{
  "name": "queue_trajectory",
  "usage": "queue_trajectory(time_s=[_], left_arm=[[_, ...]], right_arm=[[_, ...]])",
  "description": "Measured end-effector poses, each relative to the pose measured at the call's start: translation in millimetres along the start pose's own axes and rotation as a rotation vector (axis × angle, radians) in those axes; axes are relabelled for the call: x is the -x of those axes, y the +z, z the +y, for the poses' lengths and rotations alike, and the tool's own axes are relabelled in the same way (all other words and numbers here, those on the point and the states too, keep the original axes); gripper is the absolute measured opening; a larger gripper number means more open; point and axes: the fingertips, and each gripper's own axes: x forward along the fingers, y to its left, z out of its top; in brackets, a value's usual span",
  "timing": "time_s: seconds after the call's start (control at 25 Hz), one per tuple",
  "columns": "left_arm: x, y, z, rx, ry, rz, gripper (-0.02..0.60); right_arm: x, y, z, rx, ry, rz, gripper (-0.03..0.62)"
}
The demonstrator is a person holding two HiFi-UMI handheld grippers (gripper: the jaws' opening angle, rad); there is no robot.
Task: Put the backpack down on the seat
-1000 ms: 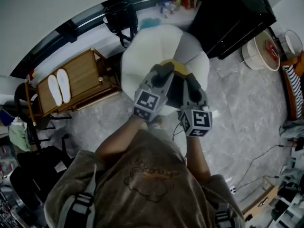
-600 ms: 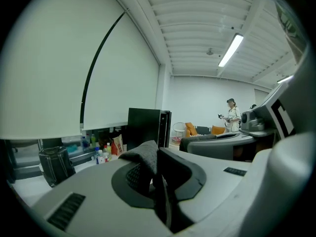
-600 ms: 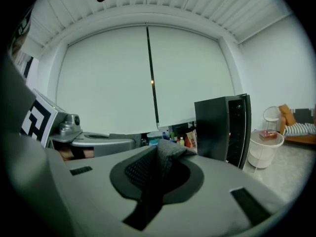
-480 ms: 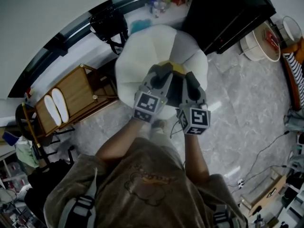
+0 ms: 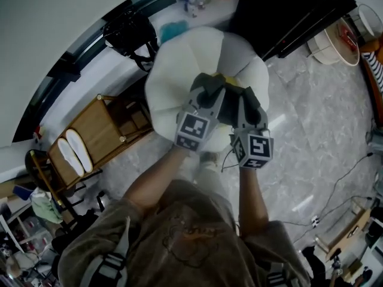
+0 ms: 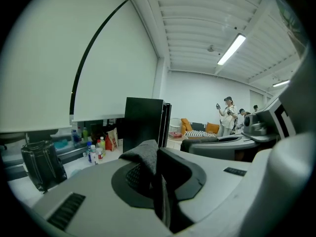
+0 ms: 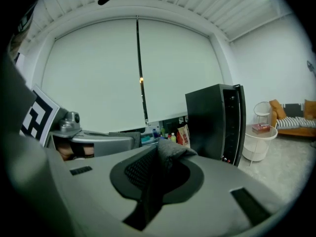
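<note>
A dark backpack with a yellow patch hangs over the white round cushioned seat; both grippers hold it from above. My left gripper is shut on a grey woven strap that sticks up between its jaws. My right gripper is just to the right, shut on a grey strap in the same way. In the left gripper view my left gripper pinches the strap tight; in the right gripper view my right gripper does too. Most of the backpack is hidden under the two grippers.
A wooden rack with white slippers stands left of the seat. A black bag and bottles sit on the ledge behind. A tall black cabinet and a white round table are at right. Cables lie on the floor.
Both grippers and the backpack have shifted slightly forward over the seat. Both grips on the straps are unchanged.
</note>
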Motion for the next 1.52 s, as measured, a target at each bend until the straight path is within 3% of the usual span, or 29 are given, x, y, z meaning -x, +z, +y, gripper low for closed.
queue_trajectory(time_s=[0.4, 1.0, 1.52], left_arm=[[-48.4, -19.0, 28.3, -0.017, -0.06, 0.003, 0.031], [-112.8, -48.0, 50.4, 0.005, -0.02, 0.032, 0.031], [-170.4, -55.2, 63.0, -0.022, 0.002, -0.016, 0.031]], right_arm=[[-43.8, -22.4, -17.3, 0.0, -0.06, -0.009, 0.032], [-102.6, -47.9, -58.7, 0.014, -0.058, 0.017, 0.032], [-151.2, -55.2, -95.0, 0.055, -0.095, -0.032, 0.032]])
